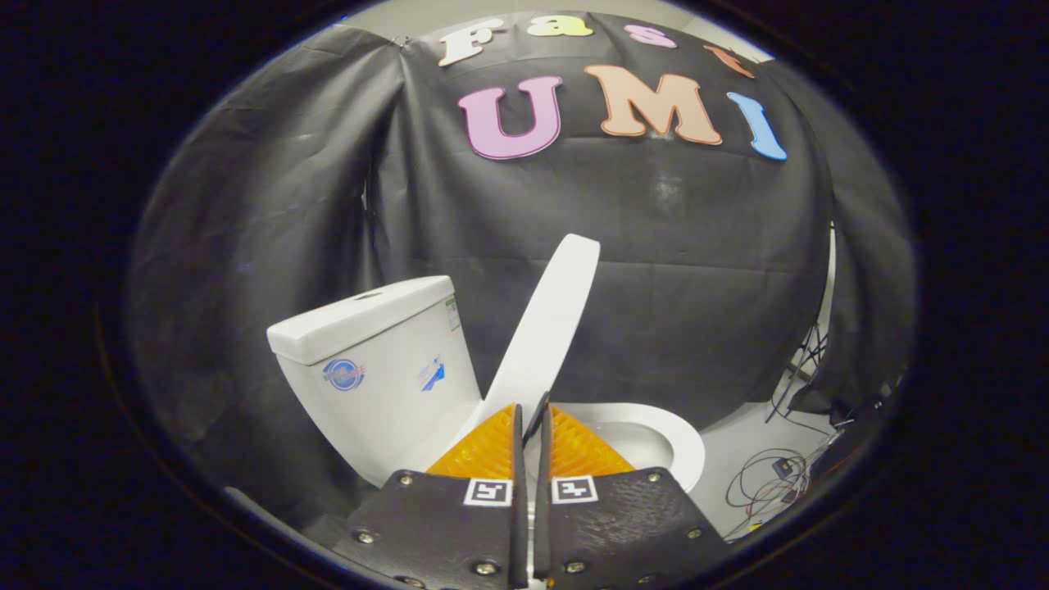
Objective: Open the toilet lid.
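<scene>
The toilet lid stands raised, a smooth white elongated panel whose long axis runs from its hinged foot, just ahead of the fingertips, up and slightly away from the tank, its rounded free end pointing upward against the black cloth wall. It leans at a slant, forming a V with the tank beside it, the two apart at the top and meeting low down. The gripper has its two fingers drawn almost together, only a narrow slit between them, with a thin dark edge of the lid's lower part in that slit; whether both fingers actually press on it cannot be told. The finger pads are ribbed and wedge-shaped, and each finger body carries a small square marker. Beyond the fingers lies the toilet bowl, an open white glossy oval ring with a pale hollow inside; what the hollow holds cannot be made out. The tank is a boxy glossy white ceramic body with a flat lid and small stickers on its side. Loose cables lie tangled on the pale floor past the bowl.
</scene>
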### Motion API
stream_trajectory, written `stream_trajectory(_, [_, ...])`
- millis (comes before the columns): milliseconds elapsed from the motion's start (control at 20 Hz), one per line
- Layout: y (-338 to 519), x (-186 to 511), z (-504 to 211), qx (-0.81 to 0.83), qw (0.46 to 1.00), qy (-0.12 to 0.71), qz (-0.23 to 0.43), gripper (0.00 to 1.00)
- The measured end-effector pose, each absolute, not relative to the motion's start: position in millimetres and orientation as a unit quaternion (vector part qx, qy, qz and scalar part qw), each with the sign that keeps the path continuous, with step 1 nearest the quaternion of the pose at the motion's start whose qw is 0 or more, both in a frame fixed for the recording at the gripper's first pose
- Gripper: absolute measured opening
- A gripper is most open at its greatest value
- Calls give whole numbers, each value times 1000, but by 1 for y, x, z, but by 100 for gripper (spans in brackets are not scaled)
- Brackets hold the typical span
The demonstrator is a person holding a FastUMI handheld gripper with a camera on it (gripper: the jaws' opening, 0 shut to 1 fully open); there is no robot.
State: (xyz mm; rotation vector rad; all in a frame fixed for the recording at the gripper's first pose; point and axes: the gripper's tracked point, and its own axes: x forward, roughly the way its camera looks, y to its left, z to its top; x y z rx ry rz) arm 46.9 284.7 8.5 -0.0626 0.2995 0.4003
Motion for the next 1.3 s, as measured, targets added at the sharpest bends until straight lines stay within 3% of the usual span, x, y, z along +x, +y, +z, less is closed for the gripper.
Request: stream_trajectory(1300, [391,22,28,-77,942,157,285,4])
